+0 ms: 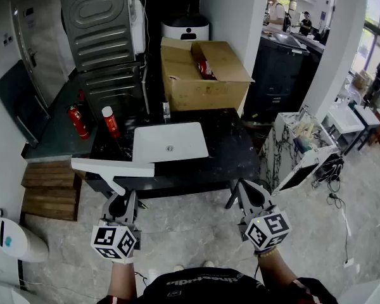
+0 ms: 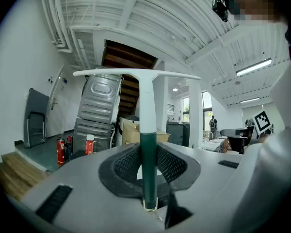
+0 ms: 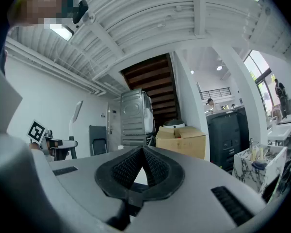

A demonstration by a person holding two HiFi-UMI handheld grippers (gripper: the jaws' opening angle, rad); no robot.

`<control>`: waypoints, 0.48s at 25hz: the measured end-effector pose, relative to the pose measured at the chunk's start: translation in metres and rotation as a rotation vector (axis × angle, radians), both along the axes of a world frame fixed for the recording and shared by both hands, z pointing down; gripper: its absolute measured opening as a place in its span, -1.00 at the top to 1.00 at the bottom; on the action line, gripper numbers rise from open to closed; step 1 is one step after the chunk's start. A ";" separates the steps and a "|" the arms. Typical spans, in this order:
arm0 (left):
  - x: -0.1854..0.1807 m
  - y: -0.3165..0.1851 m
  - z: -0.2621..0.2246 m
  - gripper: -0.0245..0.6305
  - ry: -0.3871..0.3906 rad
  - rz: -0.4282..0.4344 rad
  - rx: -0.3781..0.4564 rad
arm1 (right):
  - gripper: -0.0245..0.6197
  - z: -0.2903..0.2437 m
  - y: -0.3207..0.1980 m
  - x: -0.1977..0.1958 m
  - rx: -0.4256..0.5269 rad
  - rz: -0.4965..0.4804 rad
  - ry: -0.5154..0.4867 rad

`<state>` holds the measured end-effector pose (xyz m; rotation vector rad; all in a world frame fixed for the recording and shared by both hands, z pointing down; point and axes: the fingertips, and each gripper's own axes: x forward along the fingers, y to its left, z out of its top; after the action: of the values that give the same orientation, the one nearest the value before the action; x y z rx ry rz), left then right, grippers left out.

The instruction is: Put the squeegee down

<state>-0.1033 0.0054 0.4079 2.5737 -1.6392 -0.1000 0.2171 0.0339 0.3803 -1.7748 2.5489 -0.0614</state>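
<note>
From my feed I look down on a pale, marble-patterned floor (image 1: 190, 233) and a black counter (image 1: 231, 147) with a white sink basin (image 1: 170, 143) set into it. Behind it stands an open cardboard box (image 1: 202, 75). Left of the box is a grey ribbed metal casing (image 1: 101, 24), perhaps an appliance's back. Wooden steps (image 1: 47, 192) lie at the left, near a red fire extinguisher (image 1: 78, 121). Daylight enters through tall windows (image 1: 375, 18) on the right. Overhead, a white ribbed ceiling (image 2: 155, 13) carries lit strip lights (image 2: 253, 67).
</note>
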 end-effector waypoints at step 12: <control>0.001 -0.001 -0.006 0.63 -0.008 -0.006 0.010 | 0.81 0.001 -0.005 -0.002 -0.003 -0.007 0.000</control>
<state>-0.1025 0.0047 0.4017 2.5804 -1.6528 -0.0991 0.2155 0.0290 0.3811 -1.7675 2.5560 -0.0654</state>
